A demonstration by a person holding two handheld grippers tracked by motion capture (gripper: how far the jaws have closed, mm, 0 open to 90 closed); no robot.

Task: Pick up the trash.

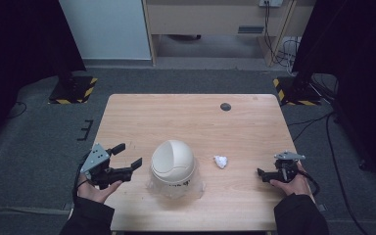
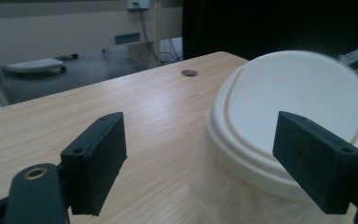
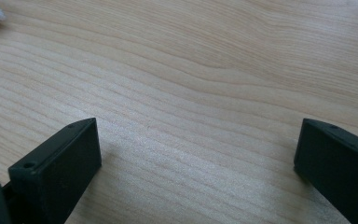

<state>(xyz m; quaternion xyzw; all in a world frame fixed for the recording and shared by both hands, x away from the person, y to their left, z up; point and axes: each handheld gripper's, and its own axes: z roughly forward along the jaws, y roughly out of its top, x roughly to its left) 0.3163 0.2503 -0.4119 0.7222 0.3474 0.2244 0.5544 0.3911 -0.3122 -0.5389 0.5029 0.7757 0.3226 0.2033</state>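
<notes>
**Cream-lidded bin waits between open jaws**

Cream plastic marks our target: a small domed bin [image 1: 173, 166] with a swing lid and a clear liner spilling round its base, standing near the front edge of the wooden table [image 1: 191, 117], slightly left of centre. At its three o'clock, just beside it but apart, lies a crumpled white paper wad [image 1: 220, 161]. Our left gripper [image 1: 127, 157] hovers at the bin's nine o'clock, jaws spread wide and holding nothing; in the left gripper view the lid [image 2: 298, 112] sits between the fingertips [image 2: 98, 158], nearer the right one. Our right gripper [image 1: 263, 174] rests low at the wad's four o'clock, jaws likewise released and empty over bare wood.

We judge the step in hand to be steadying the bin and collecting the wad. To do it well, we should centre the left jaws on the bin's body below the lid rim, so the lid can swing freely, and close gently. The right gripper should approach the wad low and pinch its middle.
</notes>
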